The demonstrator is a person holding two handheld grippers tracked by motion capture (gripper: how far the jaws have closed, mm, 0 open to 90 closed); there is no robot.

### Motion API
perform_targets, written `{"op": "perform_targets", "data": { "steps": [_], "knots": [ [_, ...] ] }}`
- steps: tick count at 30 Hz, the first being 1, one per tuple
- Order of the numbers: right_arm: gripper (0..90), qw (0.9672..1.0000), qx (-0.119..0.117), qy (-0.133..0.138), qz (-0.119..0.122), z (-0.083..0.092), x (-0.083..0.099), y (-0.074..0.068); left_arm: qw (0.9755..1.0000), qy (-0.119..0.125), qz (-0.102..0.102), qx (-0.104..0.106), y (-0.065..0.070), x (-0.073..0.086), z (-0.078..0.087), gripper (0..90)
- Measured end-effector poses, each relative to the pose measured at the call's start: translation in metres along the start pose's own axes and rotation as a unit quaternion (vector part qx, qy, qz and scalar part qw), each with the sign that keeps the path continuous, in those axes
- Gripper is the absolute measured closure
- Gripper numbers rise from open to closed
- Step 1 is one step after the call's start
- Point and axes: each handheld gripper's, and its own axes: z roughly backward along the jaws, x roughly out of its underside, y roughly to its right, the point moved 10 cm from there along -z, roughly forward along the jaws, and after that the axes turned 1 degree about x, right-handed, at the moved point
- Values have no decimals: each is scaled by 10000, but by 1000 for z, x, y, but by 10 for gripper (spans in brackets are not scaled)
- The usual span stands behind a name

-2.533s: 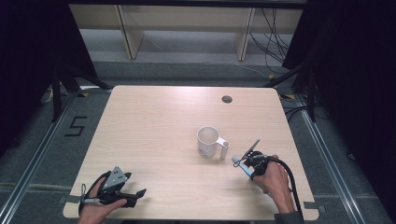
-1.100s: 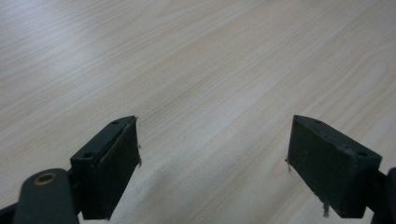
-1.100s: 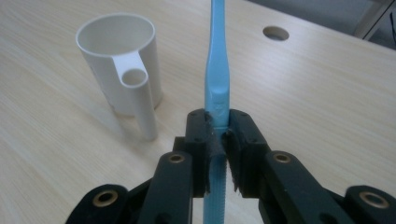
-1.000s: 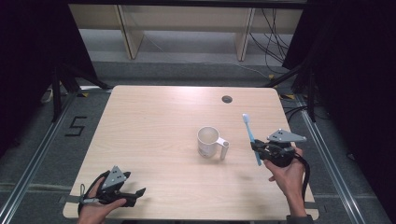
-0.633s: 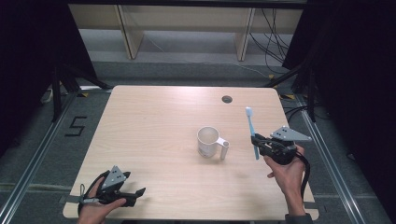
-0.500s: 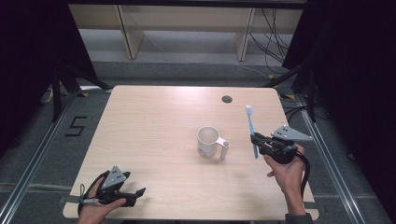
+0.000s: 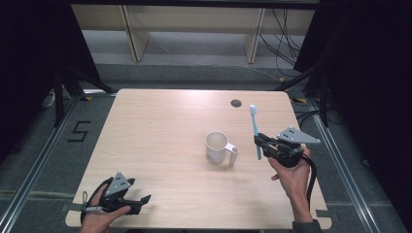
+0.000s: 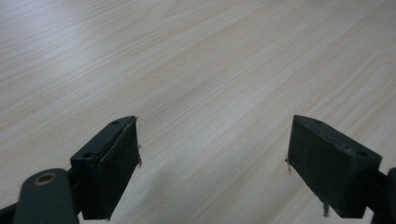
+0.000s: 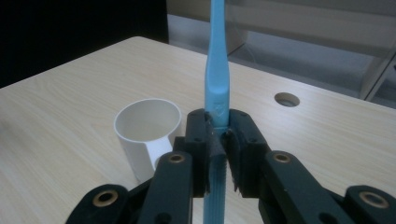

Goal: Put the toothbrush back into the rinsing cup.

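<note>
- Pale wood-grain table (image 7: 160, 131) lies under both my hands, edged by a dark floor with metal rails; empty shelving stands beyond its far side.
- Nearest, at the near left corner in the high view: my left gripper (image 7: 141, 200), held low over the table in my left hand (image 7: 94, 218), with its grey plate on top.
- Left gripper view: its jaws stand wide apart, with bare wood grain between them.
- Near right, high view: my right hand (image 7: 291, 177) rises from the near edge and carries my right gripper (image 7: 258, 141), raised above the table, cable trailing back along the forearm.
- Right gripper (image 9: 218, 135), own view: jaws pressed together on the handle of the brush (image 9: 216, 88), pads touching it on both sides.
- Brush (image 7: 254, 131): light blue, gripped low on its handle, standing nearly upright; in the high view its head points toward the far edge, and its lower end hangs just below the jaws.
- Mug (image 7: 217, 147): white, upright and open, on the table just left of the right gripper and apart from it; its handle faces the gripper.
- Mug (image 9: 148, 135), right gripper view: beside the left jaw; whether anything is inside I cannot tell.
- Farthest: a round hole (image 7: 236, 103) in the tabletop near the far edge, beyond the brush head.
</note>
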Motion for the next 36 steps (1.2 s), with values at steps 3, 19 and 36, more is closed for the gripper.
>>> {"op": "perform_targets", "data": {
  "steps": [3, 19, 36],
  "knots": [
    [791, 10000, -53, 18, 58, -4, -3, -3, 10000, 59, 8, 16, 0, -1, -1, 160],
    [791, 9988, -363, 238, 214, -27, -16, -24, 10000, 59, 9, 41, 0, -1, -1, 159],
    [791, 9978, -547, 360, 72, -41, -21, -32, 10000, 87, 10, 25, 0, -1, -2, 160]
  ]
}}
